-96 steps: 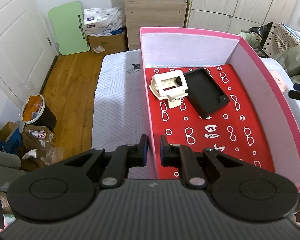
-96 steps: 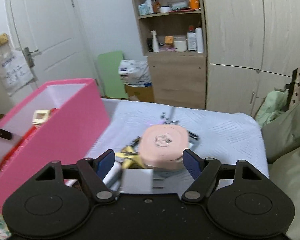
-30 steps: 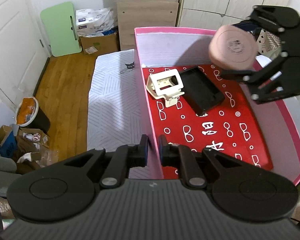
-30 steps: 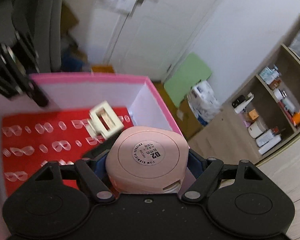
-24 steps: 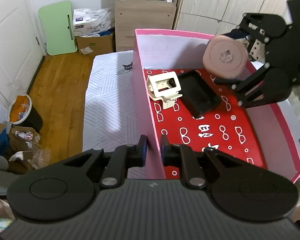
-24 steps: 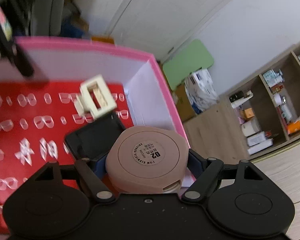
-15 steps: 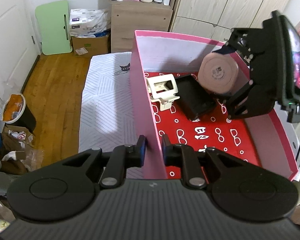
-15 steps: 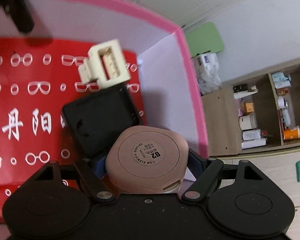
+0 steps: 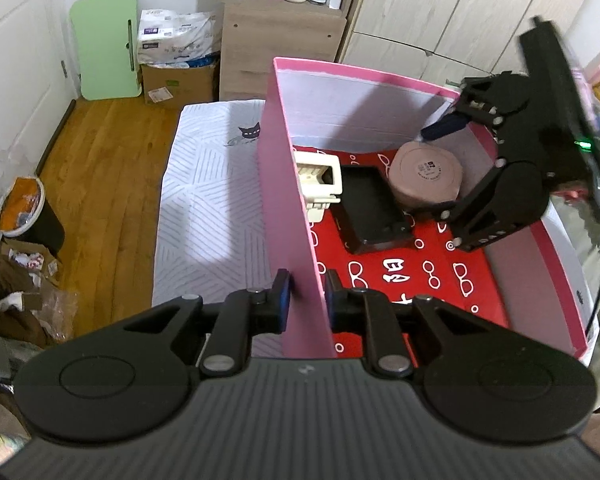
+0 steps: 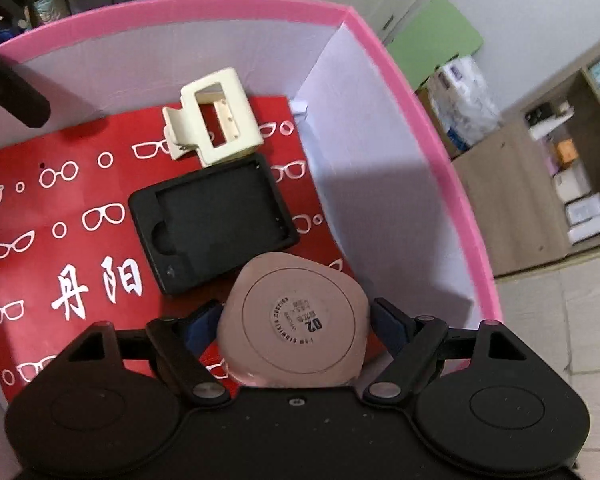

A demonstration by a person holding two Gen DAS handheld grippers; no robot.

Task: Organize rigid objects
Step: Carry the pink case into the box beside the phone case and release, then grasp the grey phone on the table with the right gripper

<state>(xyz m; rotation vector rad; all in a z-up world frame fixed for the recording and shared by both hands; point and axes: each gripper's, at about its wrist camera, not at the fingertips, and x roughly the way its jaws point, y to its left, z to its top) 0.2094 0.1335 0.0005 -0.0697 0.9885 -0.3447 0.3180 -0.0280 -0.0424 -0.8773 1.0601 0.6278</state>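
Observation:
A pink box (image 9: 290, 184) with a red patterned floor stands on the bed. My left gripper (image 9: 303, 300) is shut on its near left wall. Inside lie a cream hair claw (image 9: 320, 178), also in the right wrist view (image 10: 214, 132), and a black tray (image 9: 370, 208), seen again in the right wrist view (image 10: 216, 224). A pink rounded compact (image 9: 426, 178) rests on the box floor near the back right corner. In the right wrist view my right gripper (image 10: 296, 322) straddles the compact (image 10: 296, 320) with small gaps at both fingers.
The bed's white patterned cover (image 9: 208, 216) lies left of the box. Beyond are a wood floor (image 9: 100, 160), a trash bin (image 9: 28, 208), a green board (image 9: 106, 44), cardboard boxes, a shelf unit (image 9: 280, 28) and wardrobe doors.
My right gripper lowered the pink compact into the box beside the black tray and its fingers have eased off it. My left gripper kept its hold on the box wall.

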